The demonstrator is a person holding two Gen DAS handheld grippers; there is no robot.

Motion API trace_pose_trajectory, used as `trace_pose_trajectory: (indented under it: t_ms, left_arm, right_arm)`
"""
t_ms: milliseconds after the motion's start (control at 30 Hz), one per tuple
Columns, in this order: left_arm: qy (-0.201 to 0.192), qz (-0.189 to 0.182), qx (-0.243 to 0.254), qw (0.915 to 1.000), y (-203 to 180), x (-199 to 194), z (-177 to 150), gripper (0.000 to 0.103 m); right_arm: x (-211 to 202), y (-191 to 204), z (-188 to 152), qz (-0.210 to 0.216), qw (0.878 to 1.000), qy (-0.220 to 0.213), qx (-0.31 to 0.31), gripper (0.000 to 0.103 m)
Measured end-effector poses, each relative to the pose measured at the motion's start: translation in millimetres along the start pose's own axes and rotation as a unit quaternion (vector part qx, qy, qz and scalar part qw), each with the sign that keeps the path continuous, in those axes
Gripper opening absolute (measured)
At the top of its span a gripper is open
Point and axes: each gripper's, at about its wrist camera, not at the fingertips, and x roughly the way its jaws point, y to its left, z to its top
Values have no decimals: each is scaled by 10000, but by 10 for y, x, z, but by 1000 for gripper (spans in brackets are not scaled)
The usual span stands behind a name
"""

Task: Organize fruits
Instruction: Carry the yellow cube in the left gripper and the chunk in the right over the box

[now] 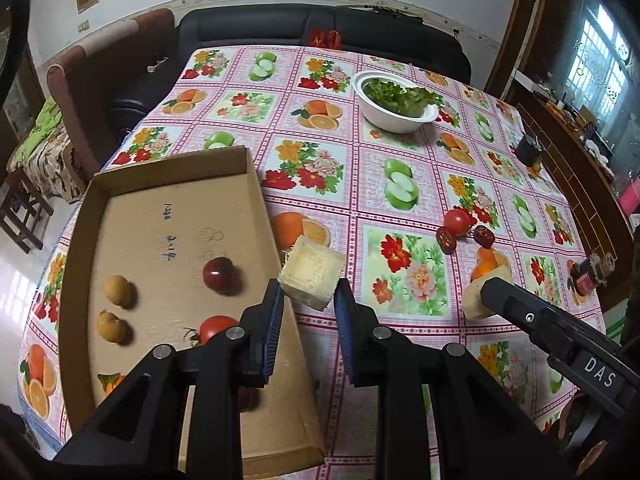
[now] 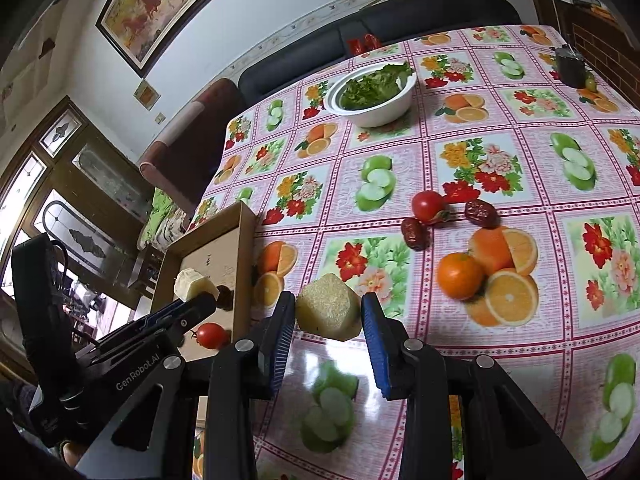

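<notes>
The left gripper (image 1: 308, 304) is closed on a pale yellow, squarish chunk of peeled fruit (image 1: 313, 278), pinched only at its lower corners between the blue ribbed pads (image 1: 274, 322), and is held above the right wall of the shallow brown cardboard tray (image 1: 168, 216). The right gripper (image 2: 326, 320) is likewise clamped on a second yellowish, faceted fruit chunk (image 2: 328, 312), carried above the glossy fruit-print tablecloth (image 2: 520, 152). A slip is judged the main risk: both chunks look moist and are caught near their edges, so either could rotate out, and the left one could drop onto the tray wall and fall outside. In the tray, a dark red plum (image 1: 218, 274) is seen at 10 o'clock from the left gripper, a red tomato (image 1: 216, 328) at 8 o'clock, and two tan round fruits (image 1: 116, 308) further left. Still loose on the cloth, at 1 o'clock from the right gripper, lie a small red tomato (image 2: 428, 206) and two wrinkled dark red dates (image 2: 482, 214).
</notes>
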Motion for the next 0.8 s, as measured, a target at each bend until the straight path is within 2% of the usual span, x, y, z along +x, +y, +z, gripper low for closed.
trace_pose_trajectory:
  t_ms: [800]
  left_arm:
    - [26,403,-446,9982,626,-12,-37,23]
  right_arm:
    - [256,588,-11,329,9983,226,-419,34]
